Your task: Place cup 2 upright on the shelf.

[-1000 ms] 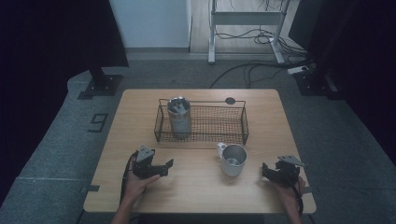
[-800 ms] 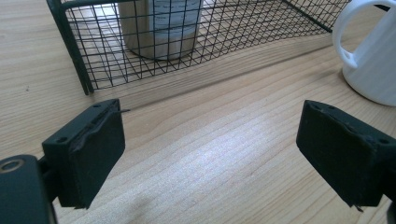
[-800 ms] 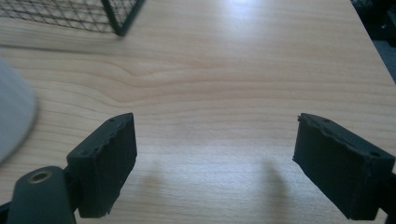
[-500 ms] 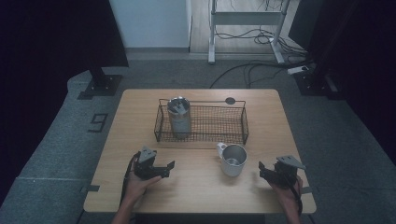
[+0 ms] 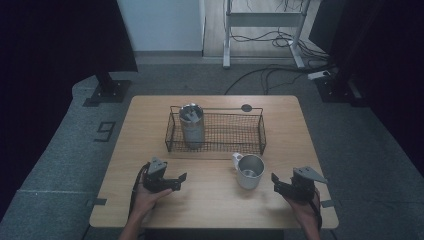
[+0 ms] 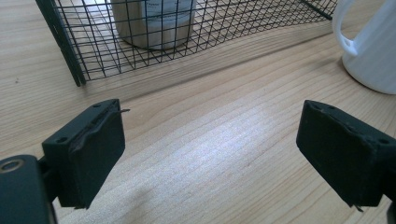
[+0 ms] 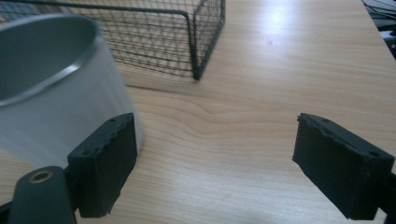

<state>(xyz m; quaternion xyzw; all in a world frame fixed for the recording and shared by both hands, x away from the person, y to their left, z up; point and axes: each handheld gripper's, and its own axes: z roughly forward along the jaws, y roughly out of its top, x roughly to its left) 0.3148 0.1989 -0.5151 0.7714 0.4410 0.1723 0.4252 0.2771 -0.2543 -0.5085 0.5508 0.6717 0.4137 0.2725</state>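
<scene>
Wire basket [image 5: 250, 131] – metal canister [image 5: 191, 124] upright in 9 o'clock end. White mug [image 5: 249, 171] empty, outside basket at 6 o'clock. Left gripper [image 5: 181, 180], right gripper [image 5: 276, 182] – jaws apart, nothing held.

High view dim; gripper views bright, tabletop glare.

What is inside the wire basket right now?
The wire basket holds one upright metal canister at its left end; the rest of its mesh floor looks bare. The canister's contents cannot be made out. The white mug stands outside, in front.
</scene>
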